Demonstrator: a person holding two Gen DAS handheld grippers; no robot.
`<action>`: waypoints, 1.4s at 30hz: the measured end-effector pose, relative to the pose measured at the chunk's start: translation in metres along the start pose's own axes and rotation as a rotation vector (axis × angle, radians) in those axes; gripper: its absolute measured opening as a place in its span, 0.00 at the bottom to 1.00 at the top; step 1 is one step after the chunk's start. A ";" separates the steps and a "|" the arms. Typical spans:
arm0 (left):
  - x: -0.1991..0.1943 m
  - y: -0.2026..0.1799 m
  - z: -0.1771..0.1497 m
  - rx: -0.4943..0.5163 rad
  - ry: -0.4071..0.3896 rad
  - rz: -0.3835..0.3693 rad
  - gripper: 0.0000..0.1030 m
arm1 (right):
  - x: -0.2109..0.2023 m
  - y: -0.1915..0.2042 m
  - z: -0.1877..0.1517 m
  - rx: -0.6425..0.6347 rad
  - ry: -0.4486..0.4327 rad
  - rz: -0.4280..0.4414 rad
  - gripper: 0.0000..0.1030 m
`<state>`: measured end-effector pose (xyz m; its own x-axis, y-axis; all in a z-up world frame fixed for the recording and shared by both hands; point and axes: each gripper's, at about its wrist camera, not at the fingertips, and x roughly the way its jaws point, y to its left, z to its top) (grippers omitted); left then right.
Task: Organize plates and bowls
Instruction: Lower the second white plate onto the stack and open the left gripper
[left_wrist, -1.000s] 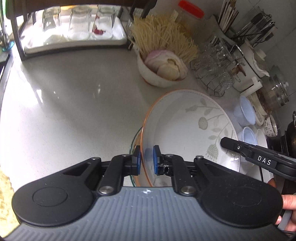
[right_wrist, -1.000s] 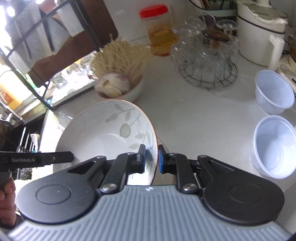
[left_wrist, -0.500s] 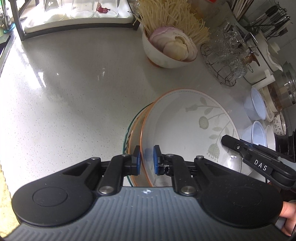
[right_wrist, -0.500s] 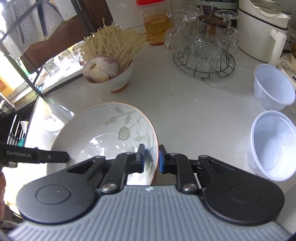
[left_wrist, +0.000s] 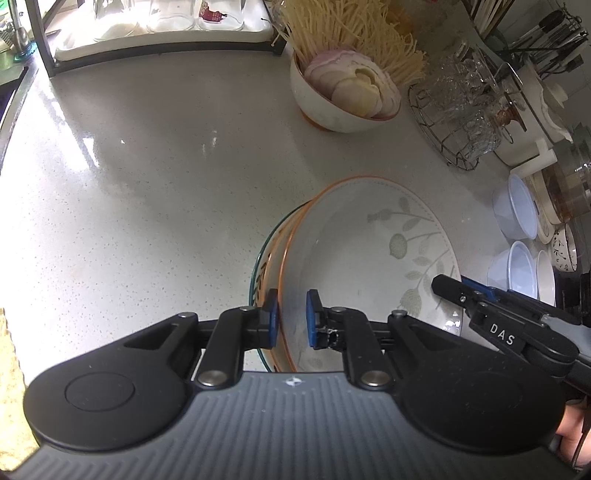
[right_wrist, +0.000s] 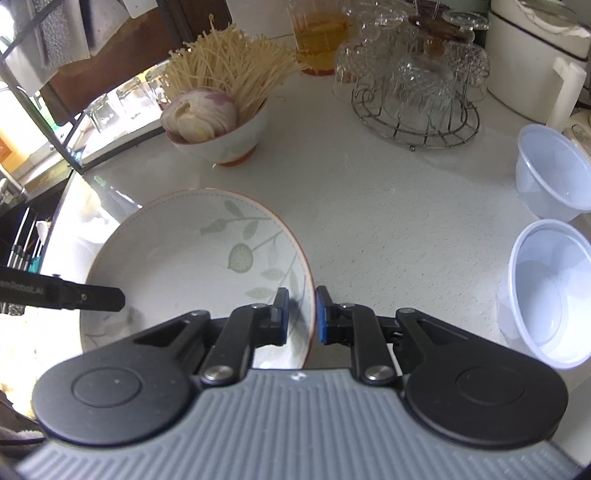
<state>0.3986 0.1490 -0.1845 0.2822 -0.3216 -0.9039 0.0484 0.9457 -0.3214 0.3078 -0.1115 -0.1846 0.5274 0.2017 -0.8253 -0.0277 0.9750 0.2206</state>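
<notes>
A large white bowl with a leaf pattern and orange rim (left_wrist: 369, 258) (right_wrist: 192, 266) is held between both grippers, low over a second bowl with a green rim (left_wrist: 264, 258) under it. My left gripper (left_wrist: 291, 318) is shut on its left rim. My right gripper (right_wrist: 302, 315) is shut on its right rim and also shows in the left wrist view (left_wrist: 448, 288). The left gripper's finger shows in the right wrist view (right_wrist: 88, 298). Whether the held bowl rests in the lower bowl I cannot tell.
A bowl of noodles and sliced onion (left_wrist: 347, 96) (right_wrist: 218, 129) stands behind. A wire rack of glasses (right_wrist: 413, 96) is at the back right. Two plastic bowls (right_wrist: 546, 288) stand right. A shelf with glasses (left_wrist: 159, 26) is at the back left.
Both grippers have lowered the leaf-pattern bowl toward the counter and onto the green-rimmed bowl, which has come into view beneath it. Both stay shut on the rim.
</notes>
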 end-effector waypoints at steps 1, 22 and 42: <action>-0.001 0.001 0.000 -0.006 0.004 -0.006 0.20 | 0.000 0.000 0.000 0.003 0.005 0.005 0.18; -0.014 0.019 -0.001 -0.058 0.100 -0.094 0.45 | -0.003 0.000 -0.002 0.067 0.008 0.002 0.19; -0.103 -0.040 0.020 0.257 -0.243 -0.079 0.45 | -0.101 0.025 0.019 0.111 -0.251 -0.031 0.19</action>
<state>0.3863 0.1455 -0.0730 0.4855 -0.4031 -0.7757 0.3099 0.9091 -0.2784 0.2704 -0.1096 -0.0858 0.7206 0.1288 -0.6813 0.0780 0.9613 0.2643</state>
